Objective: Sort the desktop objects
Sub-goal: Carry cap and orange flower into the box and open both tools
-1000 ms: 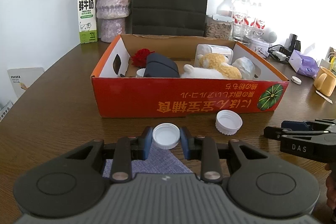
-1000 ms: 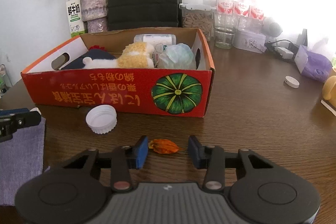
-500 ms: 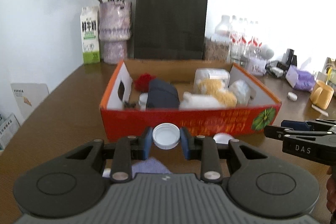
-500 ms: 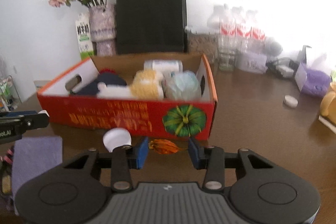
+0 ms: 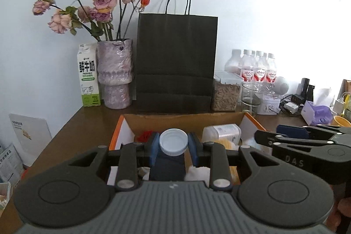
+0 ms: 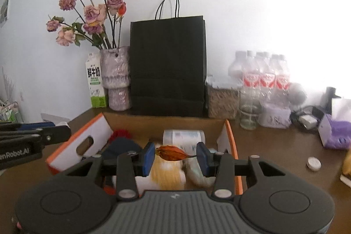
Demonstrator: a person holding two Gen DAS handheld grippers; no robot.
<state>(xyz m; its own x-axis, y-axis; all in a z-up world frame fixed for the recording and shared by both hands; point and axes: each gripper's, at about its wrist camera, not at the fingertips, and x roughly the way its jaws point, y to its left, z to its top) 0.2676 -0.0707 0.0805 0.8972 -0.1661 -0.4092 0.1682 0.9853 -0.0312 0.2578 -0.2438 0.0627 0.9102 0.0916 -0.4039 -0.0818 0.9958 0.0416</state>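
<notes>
Gripping round white ribbed cap (image 5: 173,144); shrivelled orange dried bud (image 6: 173,153) pinched crosswise.

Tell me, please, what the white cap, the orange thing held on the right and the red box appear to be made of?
White cap: seemingly plastic, smooth, matte, moulded rim. Orange thing: probably a dried flower bud; wrinkled, papery skin, thin stem. Red box: cardboard; brown inner back wall, white-faced flaps, punched handle hole.

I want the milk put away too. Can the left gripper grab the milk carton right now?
Probably not: the left gripper is shut on the white cap, and the milk carton stands far back beside the vase.
</notes>
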